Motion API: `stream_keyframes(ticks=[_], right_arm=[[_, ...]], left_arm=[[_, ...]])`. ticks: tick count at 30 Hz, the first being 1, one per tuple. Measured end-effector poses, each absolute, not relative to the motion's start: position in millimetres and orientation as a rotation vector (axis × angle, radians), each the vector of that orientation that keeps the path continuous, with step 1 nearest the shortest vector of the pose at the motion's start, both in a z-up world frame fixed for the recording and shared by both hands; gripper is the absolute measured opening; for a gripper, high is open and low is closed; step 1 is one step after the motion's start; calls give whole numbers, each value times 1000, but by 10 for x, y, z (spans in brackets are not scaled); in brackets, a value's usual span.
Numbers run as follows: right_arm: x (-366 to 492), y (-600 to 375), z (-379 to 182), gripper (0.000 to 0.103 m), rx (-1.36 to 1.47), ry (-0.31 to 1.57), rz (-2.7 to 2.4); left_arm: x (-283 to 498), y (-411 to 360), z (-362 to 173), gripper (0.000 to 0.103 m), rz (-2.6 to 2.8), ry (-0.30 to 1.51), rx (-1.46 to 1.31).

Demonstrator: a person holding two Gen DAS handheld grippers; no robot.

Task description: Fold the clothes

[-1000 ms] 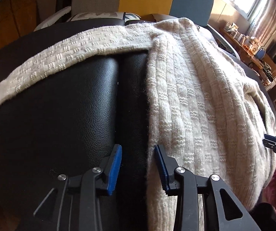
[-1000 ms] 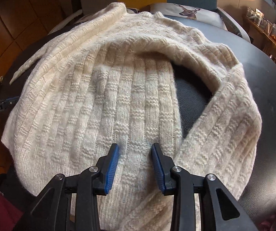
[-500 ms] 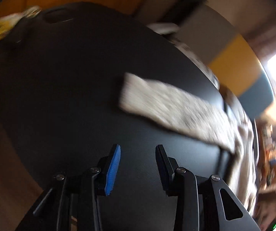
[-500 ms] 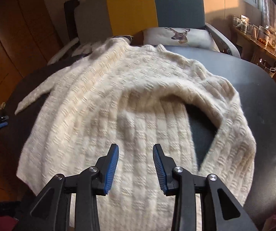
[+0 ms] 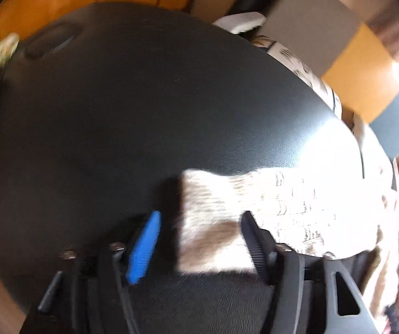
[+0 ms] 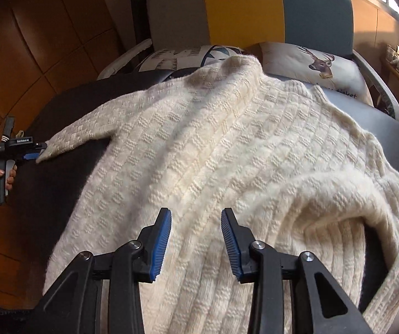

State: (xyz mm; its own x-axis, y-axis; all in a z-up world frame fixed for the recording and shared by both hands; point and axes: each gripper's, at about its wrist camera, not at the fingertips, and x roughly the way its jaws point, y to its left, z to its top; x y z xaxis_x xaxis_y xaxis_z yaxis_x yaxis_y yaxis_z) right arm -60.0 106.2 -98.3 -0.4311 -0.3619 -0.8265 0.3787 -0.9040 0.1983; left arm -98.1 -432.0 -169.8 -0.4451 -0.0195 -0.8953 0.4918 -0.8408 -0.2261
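Best done by closing on the sleeve cuff squarely, catching both knit layers, then carrying it in across the body without dragging the rest. Left hand-held gripper spread wide, cuff end lying between the fingers, not yet pinched; picture blurred, so contact hard to judge. Right hand-held gripper also spread, hovering over the lower body of the cream sweater, gripping nothing. Sweater laid flat on the black table, left sleeve stretched outward, right sleeve folded in.
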Motion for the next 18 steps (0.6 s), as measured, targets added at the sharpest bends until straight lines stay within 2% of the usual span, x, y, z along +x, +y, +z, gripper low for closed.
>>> stream_keyframes(ticks=[1, 2, 3, 5, 13, 18], right_arm=[[-677, 1037, -961, 38, 1340, 15, -2339], [-762, 1016, -937, 38, 1333, 4, -2337], [-849, 994, -912, 38, 1324, -6, -2337], [-1034, 937, -869, 38, 1309, -22, -2336], [-1926, 638, -776, 38, 1248, 50, -2339], [-2552, 354, -1100, 38, 1380, 98, -2263]], left_arm=[[-1012, -4276, -1696, 69, -2354, 616, 1441], [-1032, -4214, -1695, 60, -2372, 556, 1438], [-1051, -4152, -1695, 38, -2389, 497, 1434], [-1079, -4135, -1676, 15, -2396, 523, 1429], [-1043, -4393, -1456, 13, -2392, 607, 1225], [-917, -4551, -1384, 13, -2402, 637, 1156]])
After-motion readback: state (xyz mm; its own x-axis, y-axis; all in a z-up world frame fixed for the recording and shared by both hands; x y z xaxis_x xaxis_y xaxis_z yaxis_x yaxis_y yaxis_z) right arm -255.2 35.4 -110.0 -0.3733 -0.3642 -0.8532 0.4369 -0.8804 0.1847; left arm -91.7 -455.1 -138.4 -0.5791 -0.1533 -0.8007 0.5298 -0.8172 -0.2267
